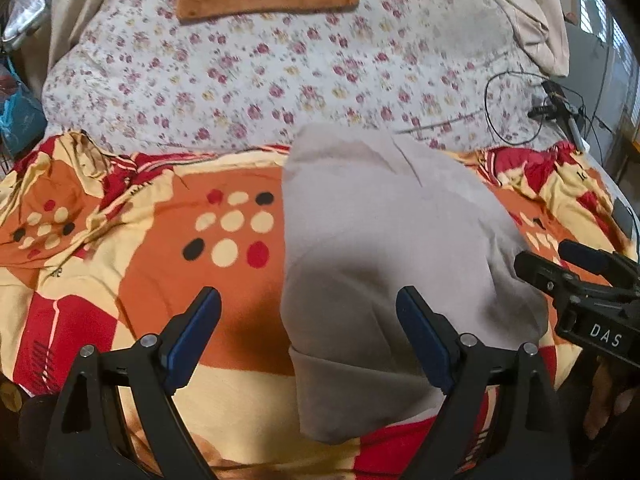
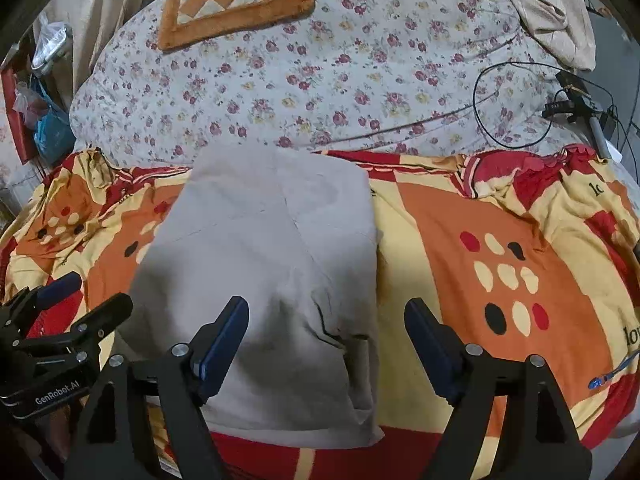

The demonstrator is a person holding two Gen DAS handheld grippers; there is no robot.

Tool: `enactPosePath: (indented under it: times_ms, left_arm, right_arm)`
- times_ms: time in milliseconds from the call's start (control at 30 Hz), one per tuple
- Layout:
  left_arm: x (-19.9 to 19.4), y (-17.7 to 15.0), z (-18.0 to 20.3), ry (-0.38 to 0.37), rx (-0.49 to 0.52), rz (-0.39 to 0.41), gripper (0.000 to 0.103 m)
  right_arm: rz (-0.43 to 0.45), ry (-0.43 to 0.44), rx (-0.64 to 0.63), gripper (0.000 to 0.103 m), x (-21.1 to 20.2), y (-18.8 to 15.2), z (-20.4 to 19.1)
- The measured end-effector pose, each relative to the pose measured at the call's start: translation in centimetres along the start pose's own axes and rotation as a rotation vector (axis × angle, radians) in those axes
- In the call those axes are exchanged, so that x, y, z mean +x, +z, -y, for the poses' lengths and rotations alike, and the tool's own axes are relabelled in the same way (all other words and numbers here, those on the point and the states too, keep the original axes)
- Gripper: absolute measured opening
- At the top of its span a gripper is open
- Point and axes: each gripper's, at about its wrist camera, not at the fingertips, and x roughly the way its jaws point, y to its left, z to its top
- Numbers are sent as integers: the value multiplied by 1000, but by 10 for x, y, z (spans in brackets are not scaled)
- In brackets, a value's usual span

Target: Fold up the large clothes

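The grey garment lies folded into a long, narrow stack in the middle of the bed, on the orange, red and cream bedspread, its far end just short of the flowered quilt beyond. From where I stand it looks as though a fold has been laid down and the next job is to tidy or halve the stack. To do that well, I would take the near end at both corners, one in each gripper, lift them together and carry them evenly toward the far end, so the edges meet square. The wrinkles and the small dark pocket slit near the front want smoothing flat first, or they will be pressed into the fold. The left gripper hangs above the garment's left edge with its blue pads wide apart, one over the bedspread and one over the grey cloth, holding nothing. The right gripper is likewise spread wide over the garment's right edge, empty, its pads clear of the fabric as far as I can tell.
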Motion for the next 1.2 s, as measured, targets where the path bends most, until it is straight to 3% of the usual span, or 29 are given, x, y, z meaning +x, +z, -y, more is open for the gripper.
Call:
enactPosePath:
  times_ms: [533,1200]
  left_arm:
    - [-2,-1,-2,21,-36,32,90]
    - [6,-6,1,33,-22,13,90]
  right_arm:
    - [8,-1,6,83,1,-1,-2]
    - [-17,17,20,83,10,-4,-1]
